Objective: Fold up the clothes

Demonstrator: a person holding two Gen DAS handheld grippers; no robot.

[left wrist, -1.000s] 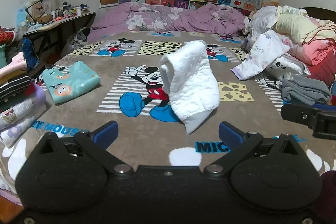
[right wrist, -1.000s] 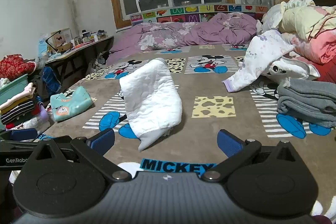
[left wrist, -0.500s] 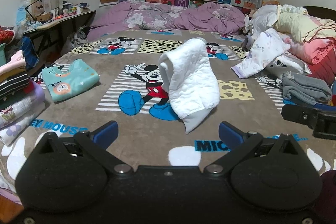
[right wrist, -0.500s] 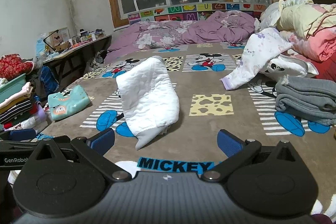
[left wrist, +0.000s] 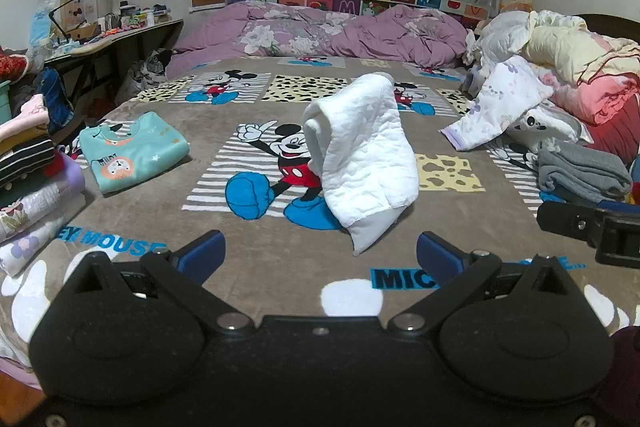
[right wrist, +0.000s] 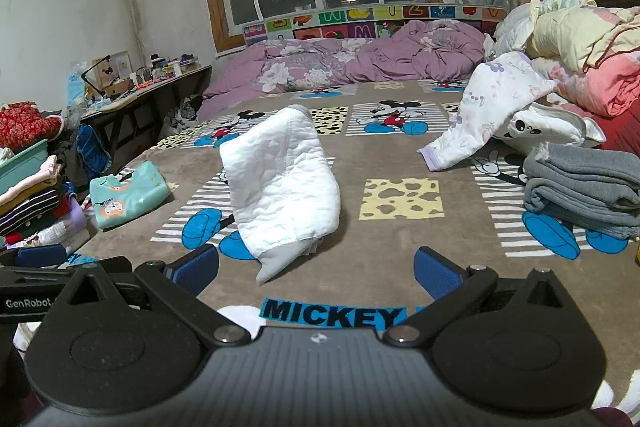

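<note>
While both blue-padded black grippers hover low with fingers spread wide and nothing between them, a white quilted garment stands crumpled just beyond.

Nearest, the left gripper [left wrist: 318,251] and the right gripper [right wrist: 316,269] are released above the brown Mickey Mouse blanket [left wrist: 280,255], side by side. Just ahead, the white quilted garment [left wrist: 362,155] rests in a tilted heap on the blanket's middle, its grey cuff touching the fabric, apart from both grippers. Farther left lies a folded teal children's top [left wrist: 132,151], beside a stack of folded clothes [left wrist: 24,175] at the bed's edge. Right, a folded grey sweater [right wrist: 584,187] sits near a white floral garment [right wrist: 492,107]. Farthest, a rumpled purple floral duvet [left wrist: 332,31] lies under the window.
</note>
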